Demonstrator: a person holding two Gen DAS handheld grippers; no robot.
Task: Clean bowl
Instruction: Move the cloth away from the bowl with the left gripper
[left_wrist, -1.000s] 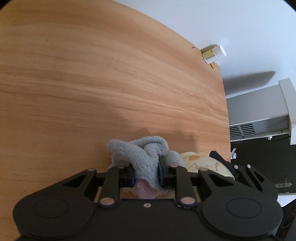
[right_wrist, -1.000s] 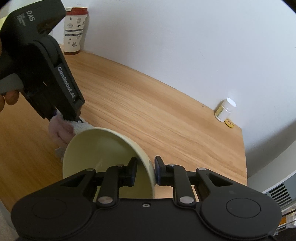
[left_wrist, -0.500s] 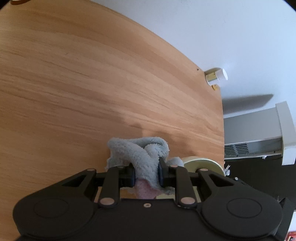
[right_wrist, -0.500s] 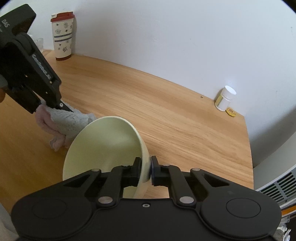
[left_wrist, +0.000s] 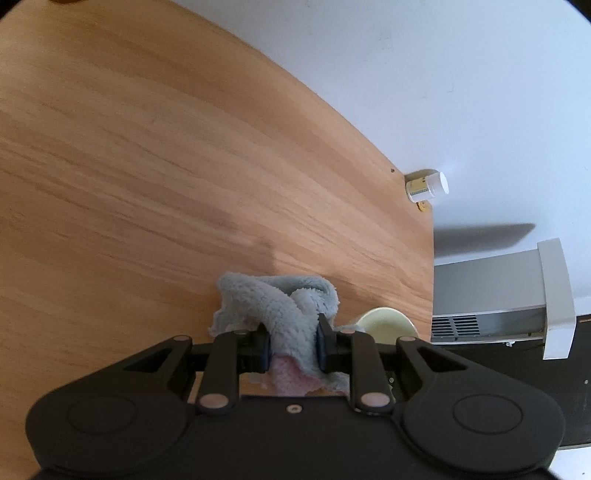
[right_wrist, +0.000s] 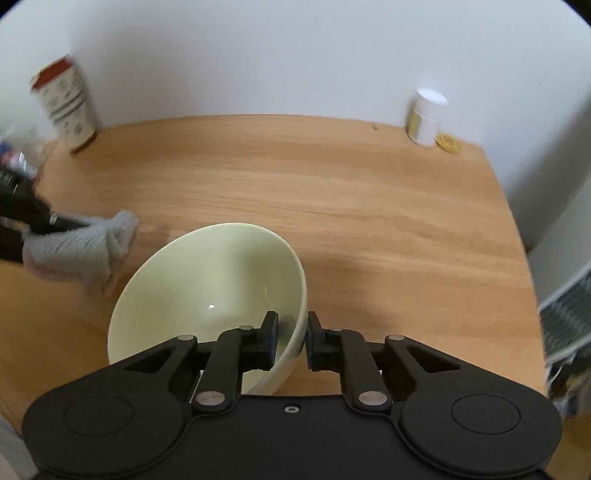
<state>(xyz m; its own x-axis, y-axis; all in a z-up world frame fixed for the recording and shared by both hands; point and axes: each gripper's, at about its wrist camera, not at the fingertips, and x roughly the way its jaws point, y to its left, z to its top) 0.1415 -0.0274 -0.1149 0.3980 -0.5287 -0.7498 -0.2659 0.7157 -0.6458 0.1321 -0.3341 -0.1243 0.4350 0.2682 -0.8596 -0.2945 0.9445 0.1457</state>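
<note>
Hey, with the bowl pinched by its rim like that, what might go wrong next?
1. The right gripper holds the pale green bowl only by its thin rim, jaws just easing wider, so it may slip or tip.
2. The grey cloth in the left gripper hangs loose and could snag the rim.

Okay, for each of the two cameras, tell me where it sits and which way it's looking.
Left wrist: on the left gripper, looking down over the table towards the wall; its jaws clamp the cloth.
Right wrist: on the right gripper, looking across the table to the wall; its jaws straddle the bowl rim.
Shared: cloth, bowl, white bottle, table.
</note>
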